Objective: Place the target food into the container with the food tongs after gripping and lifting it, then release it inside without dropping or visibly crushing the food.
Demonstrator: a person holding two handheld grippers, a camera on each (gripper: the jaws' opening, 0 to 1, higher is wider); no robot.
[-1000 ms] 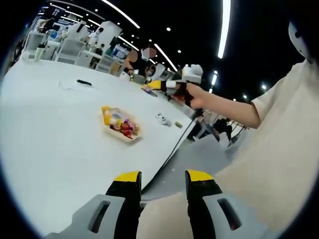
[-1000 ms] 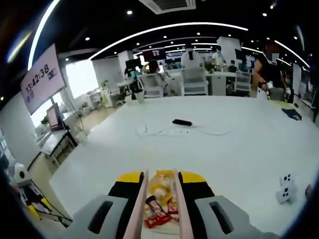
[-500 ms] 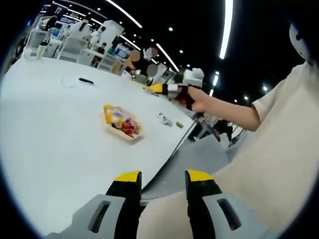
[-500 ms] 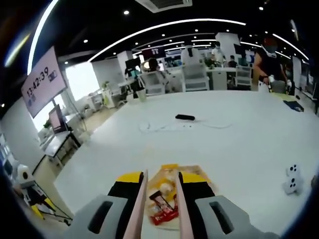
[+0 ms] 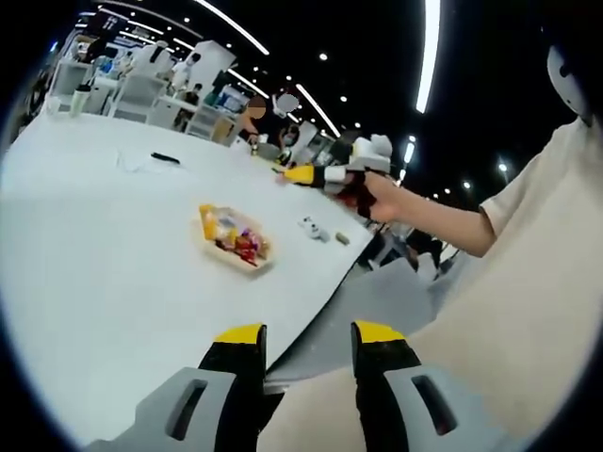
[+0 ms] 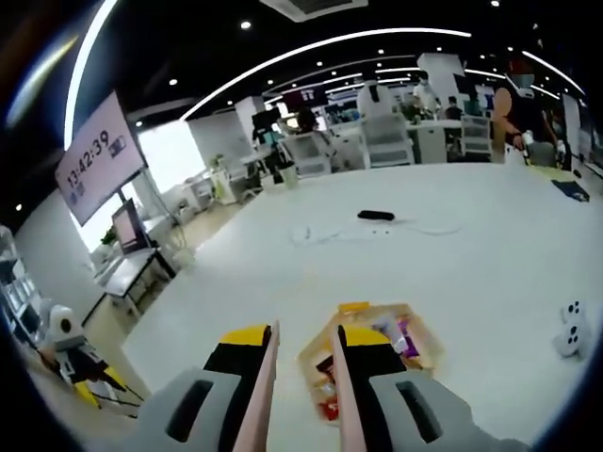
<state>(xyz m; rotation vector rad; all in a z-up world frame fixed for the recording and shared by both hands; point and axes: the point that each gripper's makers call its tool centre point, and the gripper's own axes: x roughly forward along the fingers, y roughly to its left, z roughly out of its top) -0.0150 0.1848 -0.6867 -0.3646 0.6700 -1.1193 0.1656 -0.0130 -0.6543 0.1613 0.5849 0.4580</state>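
A shallow tan tray [image 5: 233, 257] of wrapped snacks [image 5: 243, 243] sits on the white table [image 5: 104, 254]. My left gripper [image 5: 309, 335] hangs open near the table's edge, nothing between its jaws. A hand holds my right gripper [image 5: 316, 174] above the table, beyond the tray. In the right gripper view, that gripper [image 6: 306, 337] is shut on pink food tongs [image 6: 267, 377], whose two arms stand apart with nothing between them. The tray [image 6: 426, 331] with its snacks [image 6: 394, 337] lies just right of the tongs' tips, partly hidden by the right jaw.
A black remote [image 6: 375, 216] and a white cable [image 6: 415, 231] lie far across the table. A small white block [image 6: 571, 339] sits right of the tray, also seen as a white block [image 5: 311, 226]. A person's sleeve and body [image 5: 528, 282] fill the right. Desks and chairs stand beyond.
The right gripper view has swung left: the tray, earlier between the tong arms, now lies to their right. The left gripper stays put and open.
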